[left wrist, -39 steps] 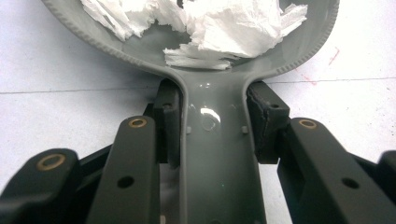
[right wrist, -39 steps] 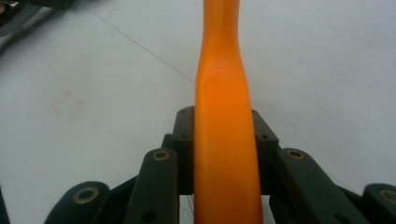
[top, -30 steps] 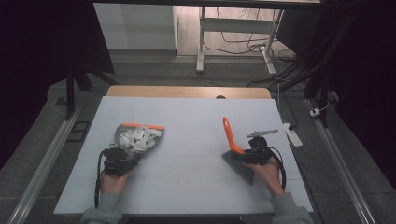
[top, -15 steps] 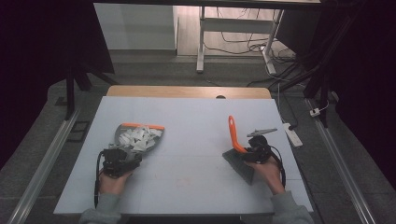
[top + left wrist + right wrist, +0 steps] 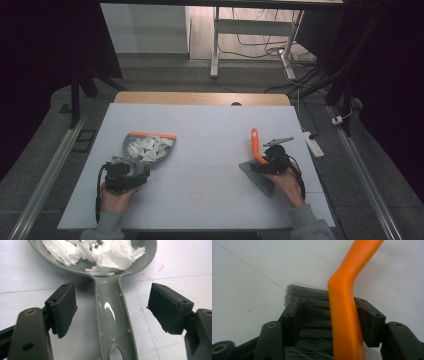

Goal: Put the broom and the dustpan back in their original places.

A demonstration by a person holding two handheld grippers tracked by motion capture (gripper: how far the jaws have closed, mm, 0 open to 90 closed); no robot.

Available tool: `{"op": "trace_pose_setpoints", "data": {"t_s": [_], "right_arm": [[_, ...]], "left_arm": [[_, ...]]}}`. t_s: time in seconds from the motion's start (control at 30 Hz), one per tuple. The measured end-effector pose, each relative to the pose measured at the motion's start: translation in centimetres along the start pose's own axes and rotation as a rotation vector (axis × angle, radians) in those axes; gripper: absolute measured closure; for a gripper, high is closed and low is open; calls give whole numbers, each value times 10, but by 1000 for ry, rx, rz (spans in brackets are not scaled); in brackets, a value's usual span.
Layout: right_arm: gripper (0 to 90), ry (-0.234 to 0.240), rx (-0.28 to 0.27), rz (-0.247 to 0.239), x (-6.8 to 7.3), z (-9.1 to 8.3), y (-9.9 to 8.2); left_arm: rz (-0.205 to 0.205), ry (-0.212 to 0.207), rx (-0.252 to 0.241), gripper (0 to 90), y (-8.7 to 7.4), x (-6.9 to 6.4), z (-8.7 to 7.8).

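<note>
Left tool (image 5: 110,312) has just been opening; its pads flank the grey dustpan's (image 5: 145,148) handle without touching. That handle runs toward the person, the paper-filled pan pointing away. Right tool (image 5: 329,320) has likewise just spread around the brush (image 5: 256,150), orange handle pointing away. Open bench (image 5: 210,130) lies between them.

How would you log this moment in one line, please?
left gripper open astride dustpan handle | right gripper open around brush | paper scraps in pan
</note>
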State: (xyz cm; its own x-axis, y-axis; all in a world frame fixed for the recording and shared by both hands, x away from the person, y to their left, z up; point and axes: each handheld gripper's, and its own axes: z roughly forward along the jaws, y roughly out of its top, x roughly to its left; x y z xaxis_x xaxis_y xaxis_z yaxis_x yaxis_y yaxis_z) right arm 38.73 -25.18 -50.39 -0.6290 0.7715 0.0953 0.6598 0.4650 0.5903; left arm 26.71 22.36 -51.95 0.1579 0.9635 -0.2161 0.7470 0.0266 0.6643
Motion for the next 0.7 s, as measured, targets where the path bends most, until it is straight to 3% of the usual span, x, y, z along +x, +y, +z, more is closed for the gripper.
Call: {"op": "trace_pose_setpoints", "data": {"t_s": [0.13, 0.2, 0.57, 0.7], "right_arm": [[381, -3, 10, 18, -3, 3, -1], [373, -48, -2, -7, -2, 1, 0], [391, -34, -45, -24, -1, -4, 0], [390, -29, -73, -40, 1, -8, 0]], "left_arm": [[13, -4, -17, 238, -1, 3, -9], [11, -3, -24, 237, -1, 5, -11], [22, -36, -45, 248, 0, 9, -15], [54, -54, -38, 274, 1, 8, -15]]}}
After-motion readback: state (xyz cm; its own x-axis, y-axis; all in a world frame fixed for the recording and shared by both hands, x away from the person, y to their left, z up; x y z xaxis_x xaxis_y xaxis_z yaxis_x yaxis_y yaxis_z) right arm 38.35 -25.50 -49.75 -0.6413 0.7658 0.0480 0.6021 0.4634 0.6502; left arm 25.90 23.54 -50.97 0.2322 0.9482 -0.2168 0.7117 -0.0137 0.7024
